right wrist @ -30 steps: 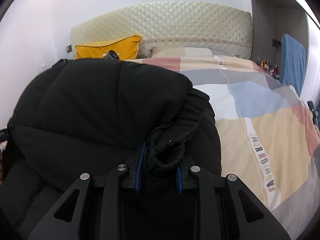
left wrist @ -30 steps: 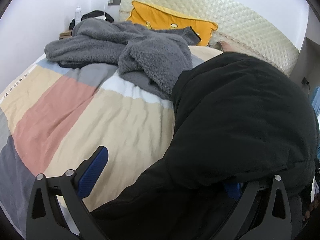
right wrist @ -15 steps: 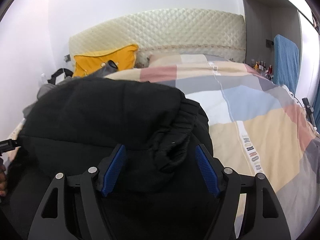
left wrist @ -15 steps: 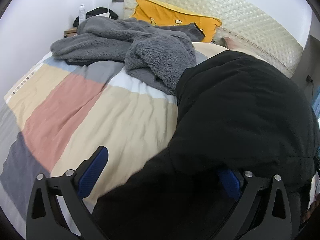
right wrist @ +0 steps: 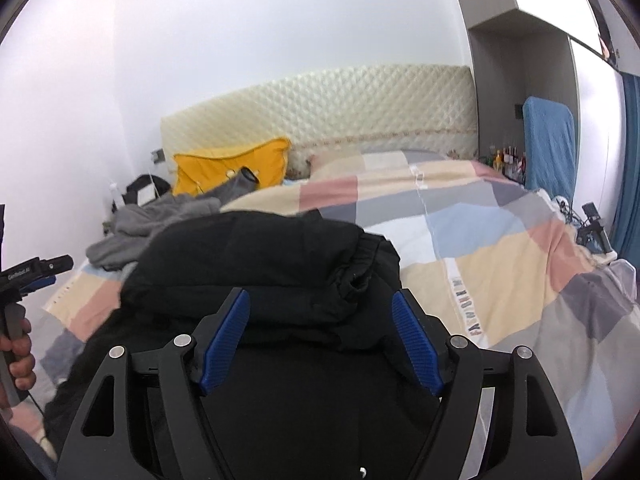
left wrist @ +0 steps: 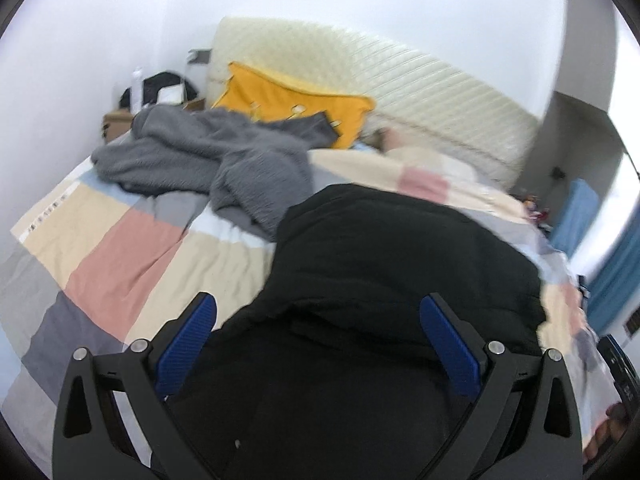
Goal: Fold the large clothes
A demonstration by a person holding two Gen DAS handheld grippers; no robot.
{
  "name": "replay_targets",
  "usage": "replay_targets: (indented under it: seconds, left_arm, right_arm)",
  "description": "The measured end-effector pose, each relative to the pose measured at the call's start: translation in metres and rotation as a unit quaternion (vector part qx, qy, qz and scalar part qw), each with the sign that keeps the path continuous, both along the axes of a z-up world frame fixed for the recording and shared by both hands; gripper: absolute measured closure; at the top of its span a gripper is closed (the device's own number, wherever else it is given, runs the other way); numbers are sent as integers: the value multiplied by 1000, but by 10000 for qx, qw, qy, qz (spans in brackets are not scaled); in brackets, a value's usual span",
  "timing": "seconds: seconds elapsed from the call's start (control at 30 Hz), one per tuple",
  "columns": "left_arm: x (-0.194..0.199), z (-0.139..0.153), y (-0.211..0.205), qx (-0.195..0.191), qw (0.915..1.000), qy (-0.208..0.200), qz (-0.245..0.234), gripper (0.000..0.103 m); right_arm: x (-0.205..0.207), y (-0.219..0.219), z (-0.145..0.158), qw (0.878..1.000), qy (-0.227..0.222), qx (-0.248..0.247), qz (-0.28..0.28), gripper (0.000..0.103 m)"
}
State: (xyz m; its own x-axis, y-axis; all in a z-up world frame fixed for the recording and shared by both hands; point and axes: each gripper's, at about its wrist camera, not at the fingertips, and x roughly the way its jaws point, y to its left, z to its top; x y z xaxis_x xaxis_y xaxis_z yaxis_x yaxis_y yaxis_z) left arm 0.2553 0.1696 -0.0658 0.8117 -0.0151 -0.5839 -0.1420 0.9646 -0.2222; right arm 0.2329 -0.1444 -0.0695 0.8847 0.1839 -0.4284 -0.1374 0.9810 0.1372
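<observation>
Your right tool is opening above the folded black jacket; your left tool gapes wide, gripping nothing.

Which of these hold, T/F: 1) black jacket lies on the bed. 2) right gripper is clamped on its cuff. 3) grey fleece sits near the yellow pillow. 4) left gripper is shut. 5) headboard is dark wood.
1) True: the black jacket lies on the bed.
2) False: the right gripper is opening, pads off the fabric.
3) True: grey fleece, yellow pillow.
4) False: the left gripper is open.
5) False: the headboard is cream, quilted.
</observation>
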Motion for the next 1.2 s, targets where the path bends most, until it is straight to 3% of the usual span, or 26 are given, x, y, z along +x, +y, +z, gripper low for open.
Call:
replay_targets:
  seconds: [0.13, 0.5, 0.7, 0.87, 1.2]
  left_arm:
    - [-28, 33, -2, -47, 9996, -221, -164, 1]
    - [-106, 198, 14, 88, 9923, -1166, -396, 1]
    - [-161, 244, 21, 283, 9903, -1312, -366, 0]
    - [-192, 231, 20, 639, 9915, -1047, -435, 0]
    - [-199, 109, 33, 336, 9965, 296, -701, 0]
  right_arm:
    - [-27, -3, 39, 9996, -255, 88, 62, 30]
    - [-108, -2, 140, 9948, -988, 109, 209, 24]
    - [-133, -1, 146, 9975, -528, 216, 428, 24]
    - [-151, -3, 122, 9984, -261, 219, 457, 24]
    - [-156, -18, 44, 9959, 730, 214, 486, 24]
